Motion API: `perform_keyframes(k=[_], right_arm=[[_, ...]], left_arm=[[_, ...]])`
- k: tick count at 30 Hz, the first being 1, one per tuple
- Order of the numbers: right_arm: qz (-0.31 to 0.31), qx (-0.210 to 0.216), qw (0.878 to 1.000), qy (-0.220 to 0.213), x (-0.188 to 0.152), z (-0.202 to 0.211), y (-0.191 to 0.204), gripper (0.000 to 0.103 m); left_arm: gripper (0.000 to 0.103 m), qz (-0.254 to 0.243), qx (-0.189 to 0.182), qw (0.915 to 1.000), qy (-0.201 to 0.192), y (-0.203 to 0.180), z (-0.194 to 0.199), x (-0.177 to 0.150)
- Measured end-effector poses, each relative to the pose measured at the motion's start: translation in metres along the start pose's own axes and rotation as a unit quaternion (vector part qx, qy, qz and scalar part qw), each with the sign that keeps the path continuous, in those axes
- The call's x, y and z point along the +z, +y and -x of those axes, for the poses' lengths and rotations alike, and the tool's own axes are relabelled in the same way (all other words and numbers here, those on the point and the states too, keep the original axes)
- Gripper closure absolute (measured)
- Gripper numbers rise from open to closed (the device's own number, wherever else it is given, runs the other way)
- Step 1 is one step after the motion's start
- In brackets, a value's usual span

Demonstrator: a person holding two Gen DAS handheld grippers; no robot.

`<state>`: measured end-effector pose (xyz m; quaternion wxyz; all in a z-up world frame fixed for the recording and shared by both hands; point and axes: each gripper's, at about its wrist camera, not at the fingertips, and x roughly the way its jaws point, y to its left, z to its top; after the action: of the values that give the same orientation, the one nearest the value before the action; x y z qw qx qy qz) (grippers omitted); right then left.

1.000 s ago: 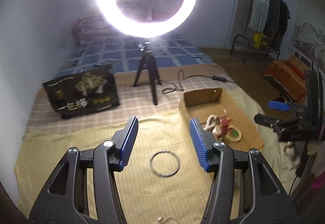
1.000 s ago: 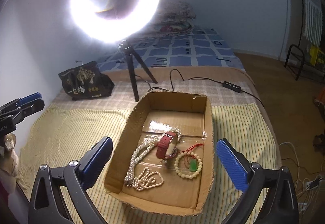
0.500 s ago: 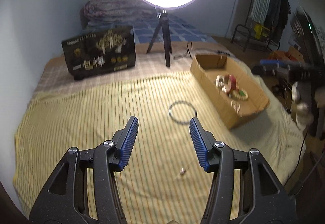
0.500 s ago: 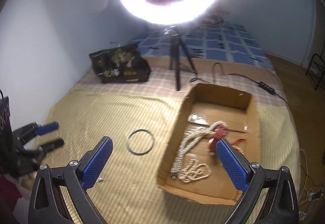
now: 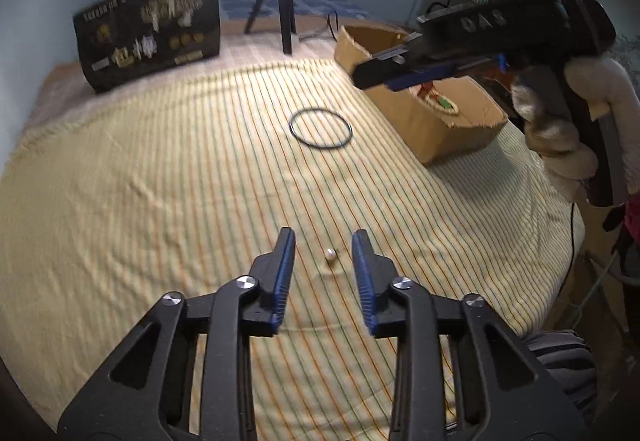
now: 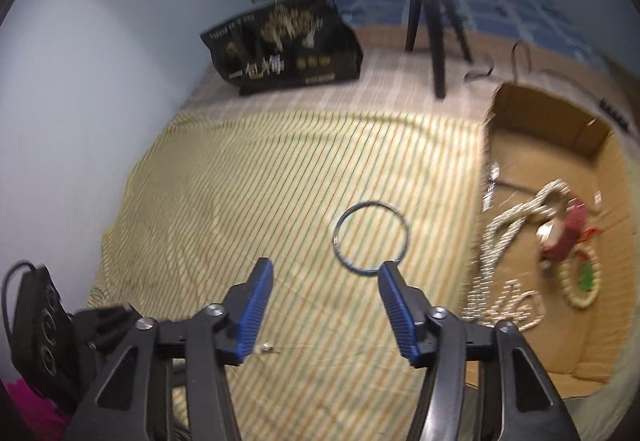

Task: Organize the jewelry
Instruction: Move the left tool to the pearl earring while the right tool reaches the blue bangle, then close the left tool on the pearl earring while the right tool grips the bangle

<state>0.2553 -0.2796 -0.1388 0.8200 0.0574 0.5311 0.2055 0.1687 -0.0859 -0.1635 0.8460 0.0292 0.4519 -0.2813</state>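
Jaws of the left gripper have just been closing, still apart, bracketing a small pale pearl bead on the striped bedspread, pads not touching it. Right gripper jaws also just narrowed, holding nothing, thin dark bangle lying flat just past their tips. Bead is round, no long axis; a fine thread may trail from it, too blurred to confirm. Cardboard box holds pearl strands.

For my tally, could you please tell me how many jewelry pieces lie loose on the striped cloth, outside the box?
2: a thin dark metal bangle mid-cloth, and a small white pearl bead near the front edge.
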Motion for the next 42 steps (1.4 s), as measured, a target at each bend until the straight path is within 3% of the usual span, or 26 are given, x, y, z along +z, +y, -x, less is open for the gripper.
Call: perform_keyframes(k=[6, 24, 34, 42], right_arm=[[-0.025, 0.000, 0.999, 0.040, 0.007, -0.037, -0.002, 0.064], [-0.029, -0.042, 0.996, 0.076, 0.020, -0.091, 0.001, 0.076], [-0.010, -0.072, 0.993, 0.095, 0.023, -0.110, 0.006, 0.084], [0.003, -0.087, 0.992, 0.093, 0.022, -0.115, 0.012, 0.098]], left_arm=[[0.075, 0.004, -0.014, 0.9997, 0.019, 0.002, -0.021, -0.012], [0.075, -0.035, -0.005, 0.9986, 0.040, -0.004, -0.053, -0.012], [0.094, -0.042, -0.001, 0.9985, 0.036, -0.004, -0.060, -0.011], [0.095, -0.033, 0.003, 0.9990, 0.030, -0.002, -0.061, -0.010]])
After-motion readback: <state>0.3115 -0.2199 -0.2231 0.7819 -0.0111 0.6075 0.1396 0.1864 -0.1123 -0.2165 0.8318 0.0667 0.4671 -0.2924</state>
